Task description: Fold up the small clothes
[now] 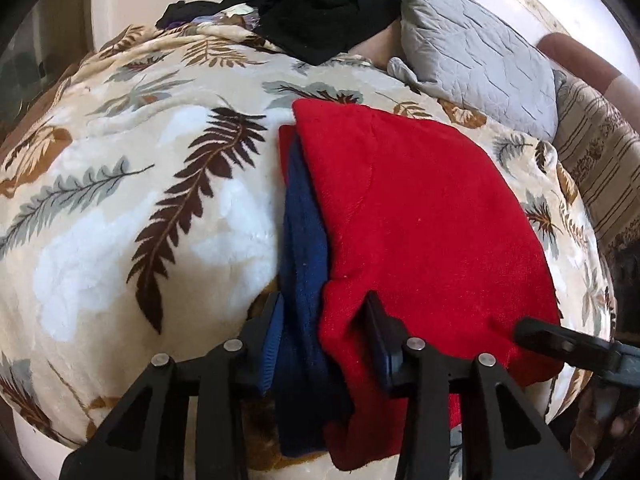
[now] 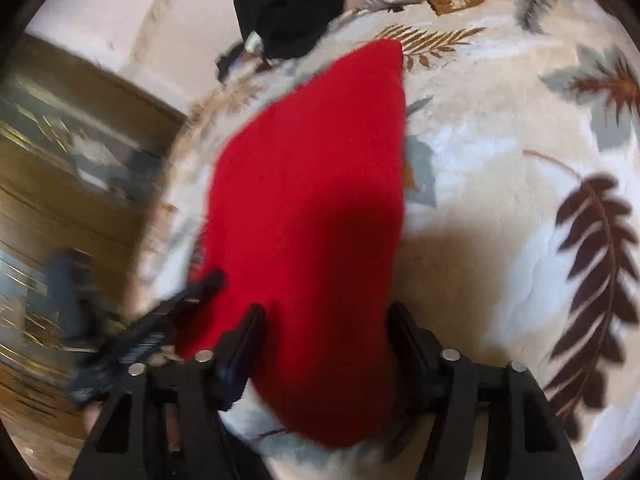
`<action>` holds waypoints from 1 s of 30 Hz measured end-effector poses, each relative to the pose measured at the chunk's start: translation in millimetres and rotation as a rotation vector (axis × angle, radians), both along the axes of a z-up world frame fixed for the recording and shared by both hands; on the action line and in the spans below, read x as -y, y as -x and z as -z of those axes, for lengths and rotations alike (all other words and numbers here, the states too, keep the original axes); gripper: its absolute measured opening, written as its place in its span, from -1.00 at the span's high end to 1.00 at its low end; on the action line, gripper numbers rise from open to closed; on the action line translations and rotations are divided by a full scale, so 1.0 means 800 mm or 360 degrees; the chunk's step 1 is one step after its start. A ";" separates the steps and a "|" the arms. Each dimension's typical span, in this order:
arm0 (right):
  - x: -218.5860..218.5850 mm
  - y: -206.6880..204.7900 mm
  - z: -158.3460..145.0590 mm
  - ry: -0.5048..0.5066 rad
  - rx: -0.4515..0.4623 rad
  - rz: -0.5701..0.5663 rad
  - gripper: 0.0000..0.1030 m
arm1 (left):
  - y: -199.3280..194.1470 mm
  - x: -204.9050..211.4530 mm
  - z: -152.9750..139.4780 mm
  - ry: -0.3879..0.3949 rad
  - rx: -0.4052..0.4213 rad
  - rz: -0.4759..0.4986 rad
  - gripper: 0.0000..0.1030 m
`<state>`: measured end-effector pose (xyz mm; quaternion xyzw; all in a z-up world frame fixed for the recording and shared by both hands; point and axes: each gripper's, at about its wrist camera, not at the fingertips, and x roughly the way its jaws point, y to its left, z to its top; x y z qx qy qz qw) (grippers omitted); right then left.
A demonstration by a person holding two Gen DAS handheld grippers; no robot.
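Note:
A red fleece garment [image 1: 420, 208] with a dark blue layer [image 1: 304, 232] showing along its left side lies folded on a leaf-patterned blanket [image 1: 120, 200]. My left gripper [image 1: 324, 316] grips its near left edge, the blue and red cloth bunched between the jaws. In the right wrist view the red garment [image 2: 312, 200] runs away from my right gripper [image 2: 328, 324]. Its jaws stand wide on either side of the near end, and the pads do not press on the cloth. One finger of the right gripper [image 1: 560, 338] shows at the garment's near right corner.
A heap of black clothes [image 1: 320, 4] and a grey quilted pillow [image 1: 480, 56] lie at the far end of the bed. Striped fabric [image 1: 596, 152] borders the right side. Wooden furniture [image 2: 60, 200] stands beyond the bed's edge, blurred.

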<state>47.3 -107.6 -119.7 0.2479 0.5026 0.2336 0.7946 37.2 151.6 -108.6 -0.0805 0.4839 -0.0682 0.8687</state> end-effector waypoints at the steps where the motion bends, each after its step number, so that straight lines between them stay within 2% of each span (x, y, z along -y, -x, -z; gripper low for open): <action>1: -0.002 0.007 -0.008 -0.0006 0.0049 -0.0022 -0.37 | -0.001 -0.002 0.001 0.0006 -0.0006 -0.0006 0.09; 3: -0.008 0.013 -0.009 0.0038 0.0069 -0.0054 -0.44 | 0.002 -0.006 0.000 0.0019 -0.0004 -0.0020 0.07; 5: -0.023 0.009 0.012 0.0196 -0.0023 -0.0140 -0.15 | -0.001 -0.006 0.002 0.0009 -0.0011 -0.0032 0.00; 6: -0.031 0.012 0.008 0.0257 0.0021 -0.0137 0.01 | -0.002 -0.005 0.002 0.0014 -0.0019 -0.0035 -0.02; 8: -0.038 0.021 -0.006 0.0316 0.0078 -0.0142 0.01 | -0.001 -0.007 -0.003 0.0014 -0.0021 -0.0045 -0.01; 9: -0.038 0.023 -0.008 0.0319 0.0084 -0.0132 -0.10 | 0.002 -0.008 -0.008 0.0011 -0.0018 -0.0055 -0.01; 10: -0.037 0.024 -0.008 0.0302 0.0075 -0.0130 -0.33 | 0.007 -0.009 -0.016 0.0013 -0.0003 -0.0070 0.01; 12: -0.035 0.026 -0.003 0.0261 0.0049 -0.0134 -0.44 | 0.020 -0.009 -0.032 0.0055 0.0071 -0.0050 -0.08; 13: -0.034 0.027 -0.001 0.0263 0.0046 -0.0133 -0.45 | 0.028 -0.008 -0.036 0.0074 0.0110 -0.0034 -0.30; 15: -0.036 0.028 0.000 0.0260 0.0055 -0.0130 -0.46 | 0.036 -0.002 -0.024 0.0018 0.0110 -0.0024 -0.45; 17: -0.033 0.028 -0.001 0.0227 0.0036 -0.0118 -0.46 | 0.029 0.000 0.014 -0.0108 -0.0051 -0.0015 -0.40; 18: -0.028 0.029 -0.003 0.0209 0.0026 -0.0119 -0.46 | 0.031 -0.011 0.019 0.0003 -0.0031 -0.0063 -0.40; 19: -0.023 0.031 -0.005 0.0190 0.0021 -0.0117 -0.46 | 0.031 -0.013 0.016 0.0026 -0.0032 -0.0074 -0.35; 22: -0.004 0.037 -0.010 0.0130 0.0020 -0.0065 -0.47 | 0.030 -0.008 0.009 -0.0040 -0.0024 -0.0038 -0.28; 30: 0.030 0.043 -0.020 0.0030 0.0024 0.0023 -0.47 | 0.030 -0.014 0.011 0.0005 -0.0022 -0.0043 -0.31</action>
